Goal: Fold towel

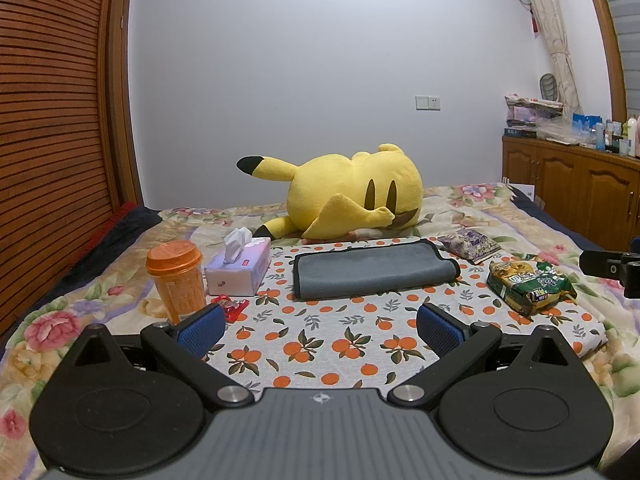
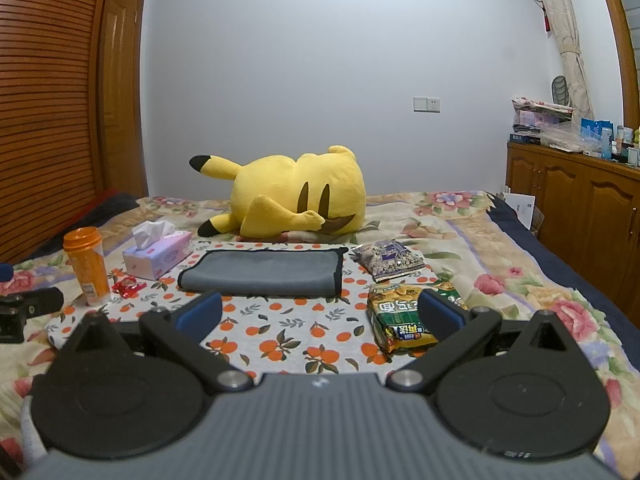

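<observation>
A grey towel (image 1: 374, 270) with a dark hem lies folded in a flat rectangle on the orange-print cloth (image 1: 320, 344) on the bed; it also shows in the right wrist view (image 2: 262, 272). My left gripper (image 1: 320, 326) is open and empty, held above the cloth in front of the towel, apart from it. My right gripper (image 2: 320, 314) is open and empty, also short of the towel, with its right finger over a green snack bag (image 2: 404, 320).
An orange cup (image 1: 178, 280), a tissue box (image 1: 240, 268) and a red wrapper (image 1: 230, 306) sit left of the towel. A purple packet (image 1: 470, 246) and the green snack bag (image 1: 528, 284) sit right. A yellow plush (image 1: 344, 194) lies behind. Wooden cabinets (image 1: 576, 188) stand at right.
</observation>
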`<move>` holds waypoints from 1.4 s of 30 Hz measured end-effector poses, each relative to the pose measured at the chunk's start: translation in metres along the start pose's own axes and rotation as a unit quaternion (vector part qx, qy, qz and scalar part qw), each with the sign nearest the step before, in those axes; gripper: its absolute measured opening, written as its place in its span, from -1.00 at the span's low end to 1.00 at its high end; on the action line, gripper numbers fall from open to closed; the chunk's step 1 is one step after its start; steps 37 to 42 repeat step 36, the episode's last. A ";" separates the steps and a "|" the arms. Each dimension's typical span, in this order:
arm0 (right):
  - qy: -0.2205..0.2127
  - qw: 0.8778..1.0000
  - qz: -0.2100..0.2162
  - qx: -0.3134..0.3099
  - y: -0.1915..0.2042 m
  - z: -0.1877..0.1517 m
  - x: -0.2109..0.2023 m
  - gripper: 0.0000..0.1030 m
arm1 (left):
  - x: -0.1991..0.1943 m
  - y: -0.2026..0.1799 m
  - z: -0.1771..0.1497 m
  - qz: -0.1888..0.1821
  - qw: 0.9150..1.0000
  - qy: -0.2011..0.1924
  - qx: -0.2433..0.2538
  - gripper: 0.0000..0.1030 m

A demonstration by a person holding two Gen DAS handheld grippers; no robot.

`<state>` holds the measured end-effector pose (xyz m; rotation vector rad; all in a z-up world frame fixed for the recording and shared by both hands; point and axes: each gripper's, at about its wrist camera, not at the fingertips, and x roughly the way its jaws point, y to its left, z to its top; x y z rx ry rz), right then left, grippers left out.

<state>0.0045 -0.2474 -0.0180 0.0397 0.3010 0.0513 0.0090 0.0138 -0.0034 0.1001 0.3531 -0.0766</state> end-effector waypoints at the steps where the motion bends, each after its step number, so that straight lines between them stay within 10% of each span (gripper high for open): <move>1: 0.000 1.000 0.000 0.000 0.000 0.000 0.000 1.00 | 0.000 0.000 0.000 0.000 1.000 0.000 0.000 1.00; 42: 0.001 1.000 0.000 0.000 0.000 0.000 0.000 1.00 | 0.000 0.002 -0.001 0.001 1.000 0.000 0.004 1.00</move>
